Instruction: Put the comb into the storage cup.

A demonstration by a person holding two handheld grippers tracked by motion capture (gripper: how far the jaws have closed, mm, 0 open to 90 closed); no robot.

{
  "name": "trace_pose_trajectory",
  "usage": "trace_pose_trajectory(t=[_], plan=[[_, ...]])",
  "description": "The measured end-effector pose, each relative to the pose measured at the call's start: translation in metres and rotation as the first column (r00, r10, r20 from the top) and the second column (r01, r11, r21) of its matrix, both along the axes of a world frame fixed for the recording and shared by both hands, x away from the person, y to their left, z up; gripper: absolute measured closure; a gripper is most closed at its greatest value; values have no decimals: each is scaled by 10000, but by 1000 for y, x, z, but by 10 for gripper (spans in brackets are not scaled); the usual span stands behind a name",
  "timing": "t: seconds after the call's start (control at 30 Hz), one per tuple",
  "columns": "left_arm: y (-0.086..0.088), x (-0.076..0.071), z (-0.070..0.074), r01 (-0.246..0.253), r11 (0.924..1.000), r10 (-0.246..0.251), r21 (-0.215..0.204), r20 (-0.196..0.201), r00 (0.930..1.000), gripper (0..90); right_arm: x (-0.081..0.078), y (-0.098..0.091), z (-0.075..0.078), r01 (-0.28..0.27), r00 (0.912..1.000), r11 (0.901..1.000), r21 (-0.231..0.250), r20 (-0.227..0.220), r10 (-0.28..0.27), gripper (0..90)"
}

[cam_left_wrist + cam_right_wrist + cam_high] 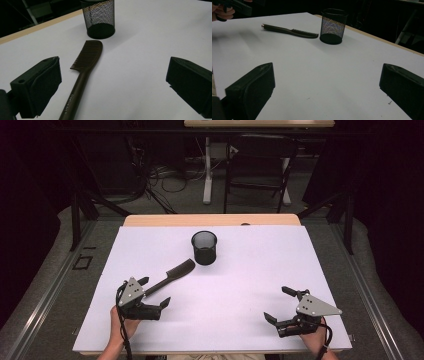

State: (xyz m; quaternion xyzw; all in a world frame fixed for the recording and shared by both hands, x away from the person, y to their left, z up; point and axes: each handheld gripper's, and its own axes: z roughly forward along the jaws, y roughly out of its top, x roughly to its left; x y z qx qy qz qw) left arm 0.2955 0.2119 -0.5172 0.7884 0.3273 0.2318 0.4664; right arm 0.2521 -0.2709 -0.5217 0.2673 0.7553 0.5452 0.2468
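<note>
Left hand-held gripper point(153, 291) spread astride comb point(172, 274) handle; mesh cup point(204, 247) just beyond comb.

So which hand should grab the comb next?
The left. The left tool is open with its jaws on either side of the comb handle. The right tool, also open, sits far off over bare table.

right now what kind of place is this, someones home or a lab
Most likely a lab or recording workspace, not a home. The table is covered with a plain white sheet, loose cables lie tangled on the floor behind it, and dark curtains surround the area. Only a comb and a mesh cup are set out.
</note>
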Motion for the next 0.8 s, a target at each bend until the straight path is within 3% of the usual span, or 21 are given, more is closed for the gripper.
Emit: trace_pose_trajectory(t=[0.8], plan=[[-11, 35, 7, 227, 9945, -107, 1023, -1161, 9932, 0, 1, 1, -1, -61, 9999, 9999, -105, -121, 60, 0]])
